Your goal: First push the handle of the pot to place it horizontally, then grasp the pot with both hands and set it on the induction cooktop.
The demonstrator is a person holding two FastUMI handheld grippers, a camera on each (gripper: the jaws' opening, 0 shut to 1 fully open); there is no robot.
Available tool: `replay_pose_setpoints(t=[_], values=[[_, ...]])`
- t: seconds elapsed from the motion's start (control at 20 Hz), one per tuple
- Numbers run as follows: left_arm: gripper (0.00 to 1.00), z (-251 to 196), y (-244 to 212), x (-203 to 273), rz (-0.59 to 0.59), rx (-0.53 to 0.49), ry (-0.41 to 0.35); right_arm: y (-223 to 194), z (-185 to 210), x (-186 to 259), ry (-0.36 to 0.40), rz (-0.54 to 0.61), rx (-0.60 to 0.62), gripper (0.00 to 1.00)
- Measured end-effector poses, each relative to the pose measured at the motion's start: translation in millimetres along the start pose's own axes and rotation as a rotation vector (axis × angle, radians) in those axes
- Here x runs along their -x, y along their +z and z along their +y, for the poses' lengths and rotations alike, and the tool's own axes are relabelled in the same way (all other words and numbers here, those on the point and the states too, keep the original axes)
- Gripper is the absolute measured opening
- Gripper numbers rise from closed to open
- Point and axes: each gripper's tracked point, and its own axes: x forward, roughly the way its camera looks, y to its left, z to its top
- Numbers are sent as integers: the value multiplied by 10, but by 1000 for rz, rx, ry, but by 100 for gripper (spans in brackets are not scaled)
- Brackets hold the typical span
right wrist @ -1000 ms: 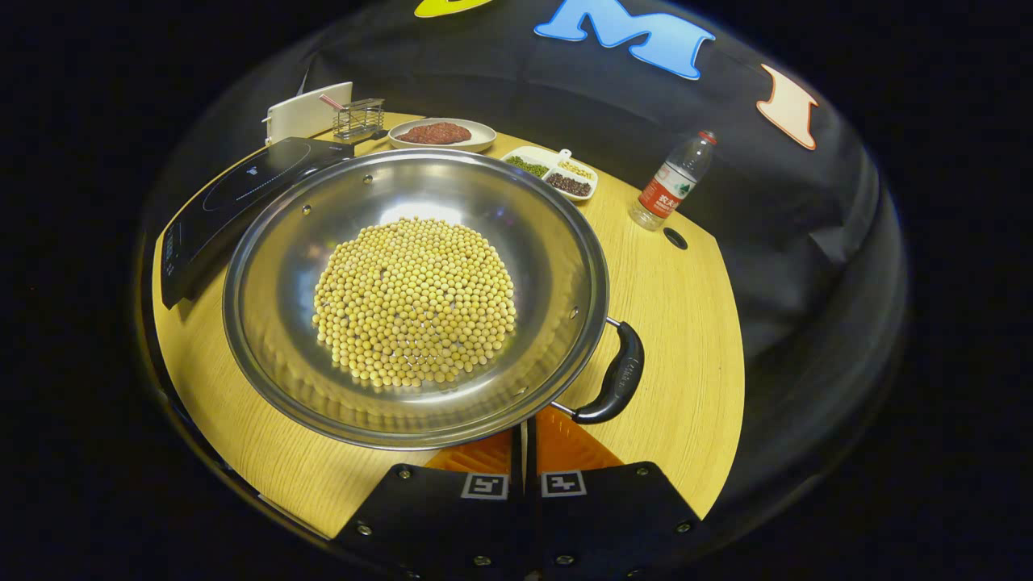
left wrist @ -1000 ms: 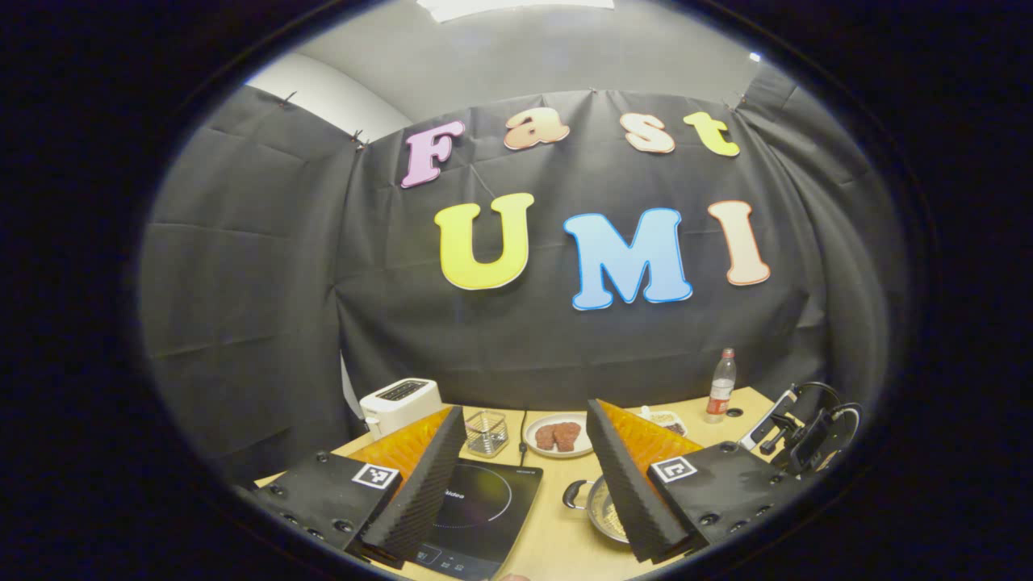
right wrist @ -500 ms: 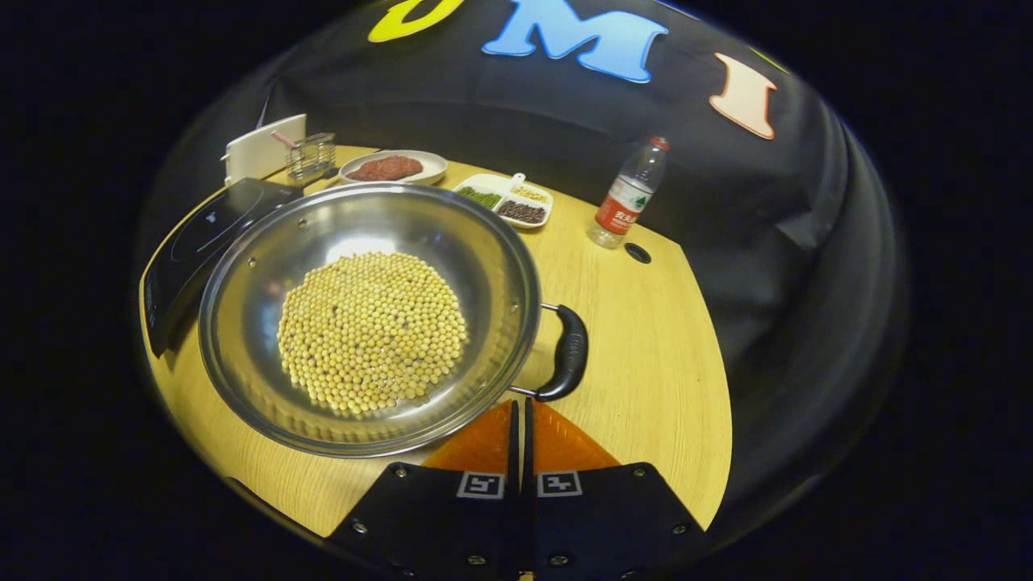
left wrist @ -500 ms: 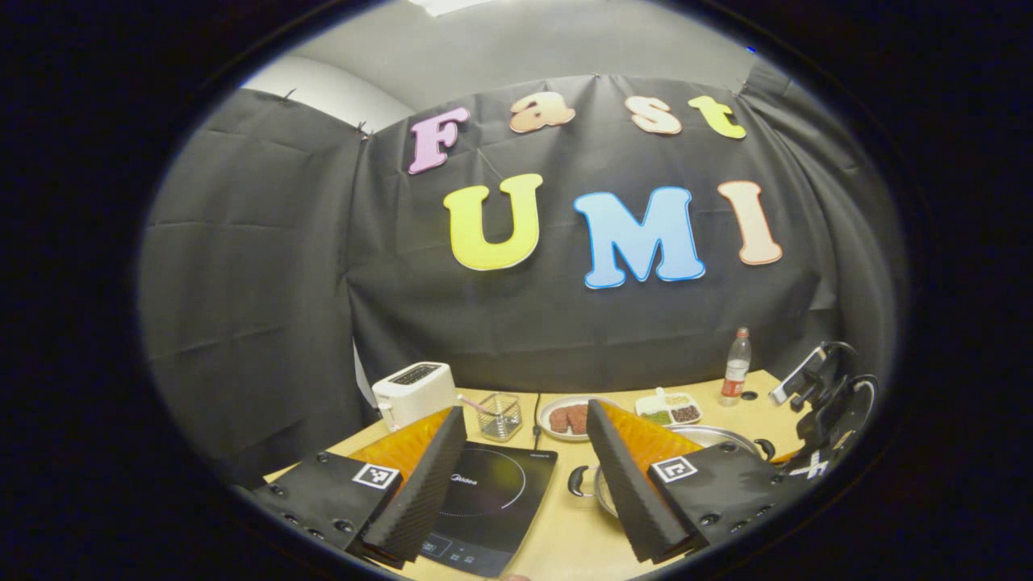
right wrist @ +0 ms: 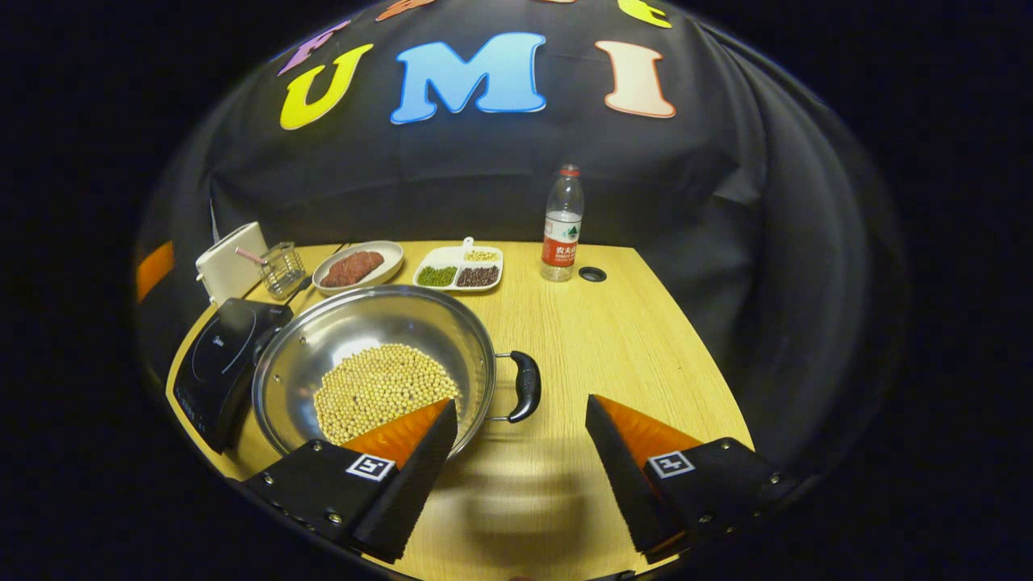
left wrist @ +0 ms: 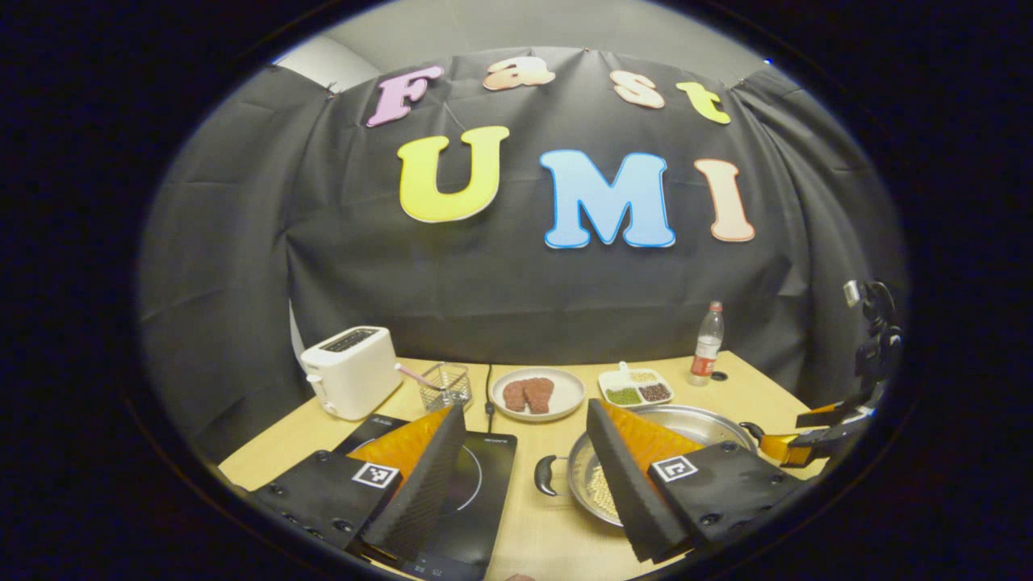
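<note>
A: Where is the pot (right wrist: 375, 367)?

B: On the table (right wrist: 629, 339), just right of the cooktop (right wrist: 218, 363). Both grippers, left (left wrist: 524, 476) and right (right wrist: 516, 476), stand wide apart, holding nothing.

A: Risks?

B: Uneven grips on the handle (right wrist: 524, 386) could tilt it, spilling the beans (right wrist: 379, 387).

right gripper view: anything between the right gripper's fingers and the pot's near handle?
Nothing: just bare table with a shadow on it, between the open right gripper and the handle of the pot, in the right gripper view.
</note>
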Motion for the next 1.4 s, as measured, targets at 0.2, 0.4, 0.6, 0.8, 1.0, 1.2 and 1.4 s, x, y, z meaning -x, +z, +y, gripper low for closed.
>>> replay_pose_setpoints(t=[0.2,0.4,0.6,0.8,1.0,1.2,1.4], values=[[100,-97,-269,-354,57,12,-68,31,29,-42,-9,8,-50,98],[98,-217,-675,-693,154,-1,-114,42,66,-167,-8,15,-62,98],[98,-288,-1002,-959,237,6,-128,39,92,-331,-6,23,-60,94],[99,-344,-1332,-1111,320,-9,-135,1,71,-494,-27,39,-44,98],[98,-365,-1521,-1165,369,-6,-131,15,72,-626,-34,35,-46,98],[98,-376,-1656,-1200,399,-17,-123,-13,88,-759,-36,57,-62,97],[97,-373,-1717,-1225,419,-17,-114,-114,79,-847,-44,94,-47,94]])
